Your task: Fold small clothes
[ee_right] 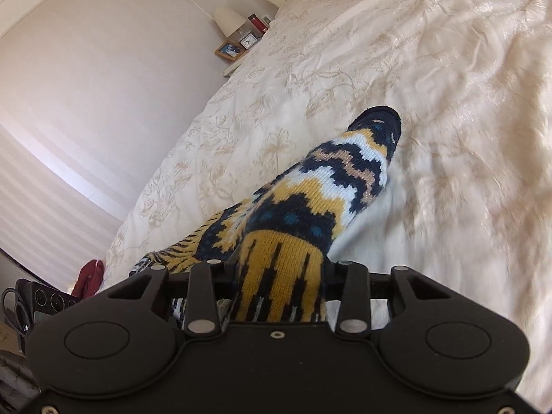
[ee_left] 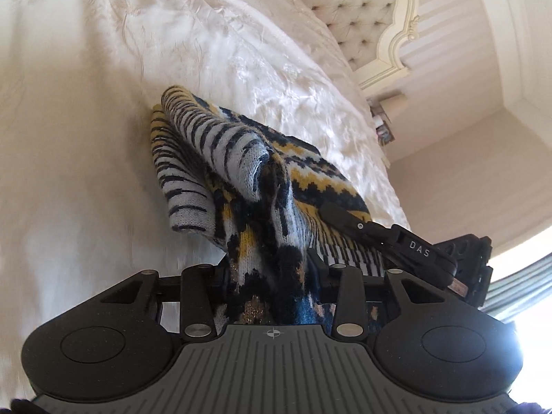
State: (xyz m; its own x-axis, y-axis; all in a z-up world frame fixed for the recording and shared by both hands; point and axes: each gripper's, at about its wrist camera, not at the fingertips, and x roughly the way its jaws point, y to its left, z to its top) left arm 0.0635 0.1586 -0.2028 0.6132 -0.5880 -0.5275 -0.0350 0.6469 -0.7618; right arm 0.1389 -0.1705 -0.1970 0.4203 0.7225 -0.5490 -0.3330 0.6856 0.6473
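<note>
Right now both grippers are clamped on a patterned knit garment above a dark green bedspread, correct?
Not quite: the bedspread is cream with a floral pattern, not dark green, as the right wrist view shows. The rest stands: the left gripper and right gripper each hold the patterned knit garment.

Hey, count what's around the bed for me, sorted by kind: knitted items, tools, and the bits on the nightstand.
Knitted sock: 1, gripped by both tools
Tools: 2, left and right
Lamp: 1
Clock: 1
Picture frame: 1
Red bottle: 1
Total: 7
</note>
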